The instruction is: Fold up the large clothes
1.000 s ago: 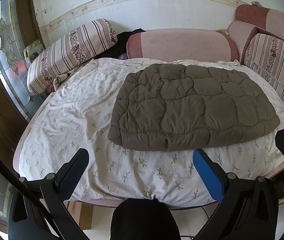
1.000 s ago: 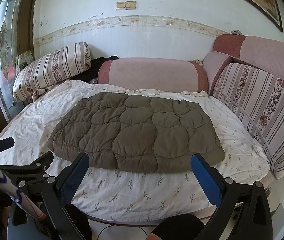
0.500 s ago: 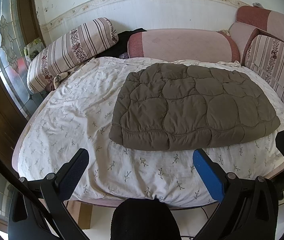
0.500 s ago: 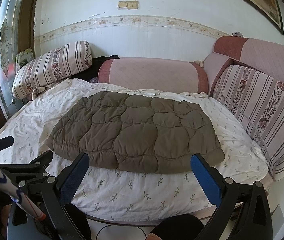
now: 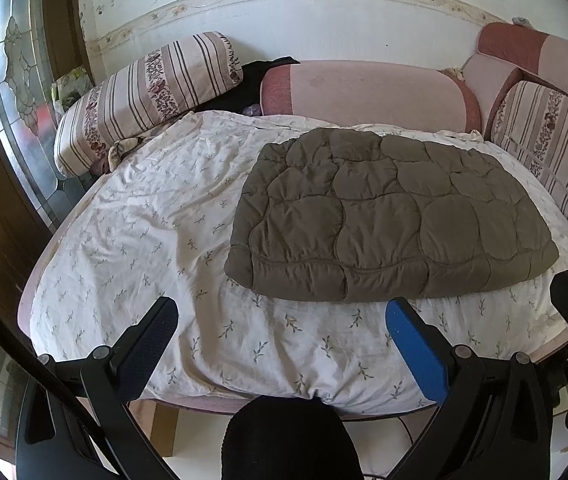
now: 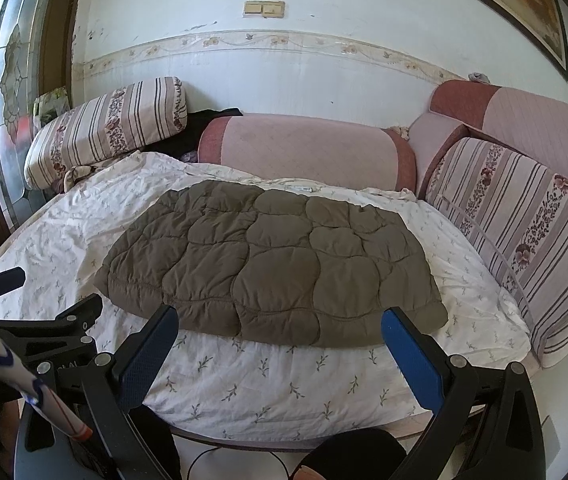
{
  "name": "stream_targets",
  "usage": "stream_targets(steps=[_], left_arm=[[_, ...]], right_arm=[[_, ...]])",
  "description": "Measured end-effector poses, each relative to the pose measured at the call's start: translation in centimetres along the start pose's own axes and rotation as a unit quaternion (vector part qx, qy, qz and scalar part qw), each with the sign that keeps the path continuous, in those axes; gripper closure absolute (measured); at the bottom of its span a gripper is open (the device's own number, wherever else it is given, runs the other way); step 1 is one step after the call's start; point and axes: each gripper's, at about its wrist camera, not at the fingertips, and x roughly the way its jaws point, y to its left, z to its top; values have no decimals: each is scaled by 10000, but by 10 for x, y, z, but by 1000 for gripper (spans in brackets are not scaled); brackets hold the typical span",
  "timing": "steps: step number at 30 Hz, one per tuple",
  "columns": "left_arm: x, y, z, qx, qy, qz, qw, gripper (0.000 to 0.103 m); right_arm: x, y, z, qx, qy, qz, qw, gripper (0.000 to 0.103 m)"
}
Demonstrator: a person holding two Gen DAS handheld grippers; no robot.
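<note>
A brown quilted padded garment [image 5: 388, 216] lies flat in a folded rectangle on a white floral sheet [image 5: 156, 240] over a sofa bed; it also shows in the right wrist view [image 6: 276, 260]. My left gripper [image 5: 280, 320] is open and empty, held above the sheet's front edge, short of the garment's near left corner. My right gripper [image 6: 278, 330] is open and empty, its fingers framing the garment's near edge from in front. The left gripper's fingers [image 6: 80, 314] show at the left of the right wrist view.
Striped and pink cushions [image 5: 152, 84] [image 6: 308, 148] line the back wall, and a striped backrest [image 6: 524, 224] stands along the right side. A dark cloth [image 5: 260, 80] lies between the back cushions. A glass door [image 5: 12, 100] is at the left.
Both grippers have risen and edged slightly toward the bed; the garment sits a little lower in both views. Nothing was touched or moved.
</note>
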Motion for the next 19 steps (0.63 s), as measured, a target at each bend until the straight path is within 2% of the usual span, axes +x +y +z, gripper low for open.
stream_targets(steps=[13,19], left_arm=[[-14,30,-6,-361,-196,-148,9990,0],[-20,50,-9,-582,-344,-366,9970,0]], right_arm=[[-21,33,3,-395,-117,-109,9991,0],[-25,36,6,-418,-149,-70,9990,0]])
